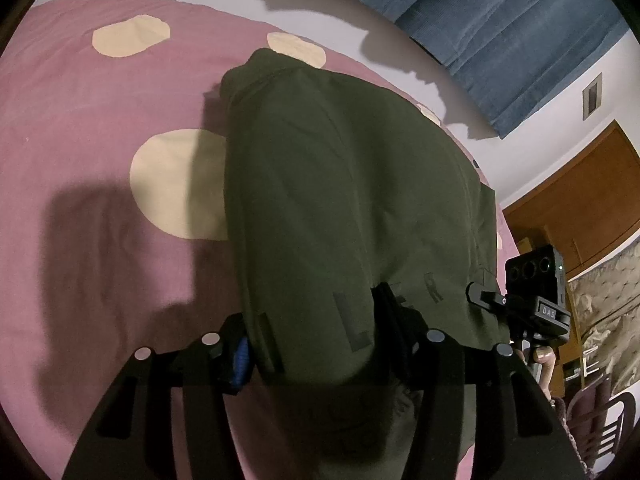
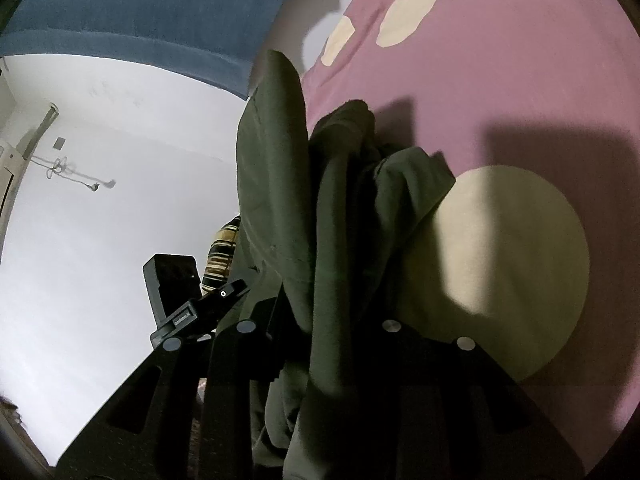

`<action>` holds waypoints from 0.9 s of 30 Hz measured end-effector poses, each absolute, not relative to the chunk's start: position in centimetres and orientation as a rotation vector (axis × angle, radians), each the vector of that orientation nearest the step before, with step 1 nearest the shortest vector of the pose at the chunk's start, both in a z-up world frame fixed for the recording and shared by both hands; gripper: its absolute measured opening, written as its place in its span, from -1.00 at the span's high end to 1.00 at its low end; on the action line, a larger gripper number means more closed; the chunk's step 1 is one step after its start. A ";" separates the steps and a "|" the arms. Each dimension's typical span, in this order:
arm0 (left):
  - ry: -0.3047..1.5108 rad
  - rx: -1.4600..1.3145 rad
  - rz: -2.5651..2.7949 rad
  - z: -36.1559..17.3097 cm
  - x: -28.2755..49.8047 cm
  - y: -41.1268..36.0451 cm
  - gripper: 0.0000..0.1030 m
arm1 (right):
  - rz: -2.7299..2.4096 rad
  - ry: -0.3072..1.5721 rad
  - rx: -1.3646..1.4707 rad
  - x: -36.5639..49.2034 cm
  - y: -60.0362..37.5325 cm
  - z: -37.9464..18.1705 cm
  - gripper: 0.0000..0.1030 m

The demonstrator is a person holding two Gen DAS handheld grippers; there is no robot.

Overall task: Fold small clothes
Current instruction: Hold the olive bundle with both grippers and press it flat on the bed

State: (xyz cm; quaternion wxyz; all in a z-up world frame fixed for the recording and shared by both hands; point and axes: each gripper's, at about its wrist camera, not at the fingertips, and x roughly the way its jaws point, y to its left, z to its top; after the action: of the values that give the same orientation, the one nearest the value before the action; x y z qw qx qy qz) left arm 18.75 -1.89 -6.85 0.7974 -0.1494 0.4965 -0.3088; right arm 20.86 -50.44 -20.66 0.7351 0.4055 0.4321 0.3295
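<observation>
A dark olive-green garment [image 1: 340,184] with dark letters near its hem hangs over a pink bedspread [image 1: 100,120] with cream dots. My left gripper [image 1: 312,344] is shut on the garment's near edge and holds it up. My right gripper [image 2: 320,320] is shut on another part of the same garment [image 2: 340,200], which bunches in folds between its fingers. The right gripper's body [image 1: 536,280] shows at the right of the left wrist view, close beside the cloth. The left gripper's body [image 2: 176,292] shows in the right wrist view.
The pink bedspread [image 2: 500,80] fills the space under the garment. A blue curtain [image 1: 520,32] and white wall stand behind the bed. A wooden wardrobe [image 1: 580,200] and a chair [image 1: 600,420] are at the right. A striped sleeve [image 2: 222,252] is behind the cloth.
</observation>
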 end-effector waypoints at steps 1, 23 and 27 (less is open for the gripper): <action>1.065 -0.322 -0.664 -7.0 18.8 -1.8 -0.07 | 0.726 0.948 0.895 20.9 -50.5 -20.7 0.53; 1.034 -0.329 -0.677 -7.3 18.5 -1.5 -0.31 | 0.739 0.949 0.955 20.9 -50.8 -20.7 0.25; 1.038 -0.366 -0.708 -7.0 18.3 -1.1 -0.50 | 0.740 0.920 0.985 20.6 -51.1 -20.1 -0.13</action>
State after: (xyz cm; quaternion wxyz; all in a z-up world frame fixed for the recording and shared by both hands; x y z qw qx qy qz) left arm 18.27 -1.10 -7.00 0.7934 -0.1701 0.4827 -0.3294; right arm 20.59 -51.07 -20.11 0.7188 0.4454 0.4161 0.3345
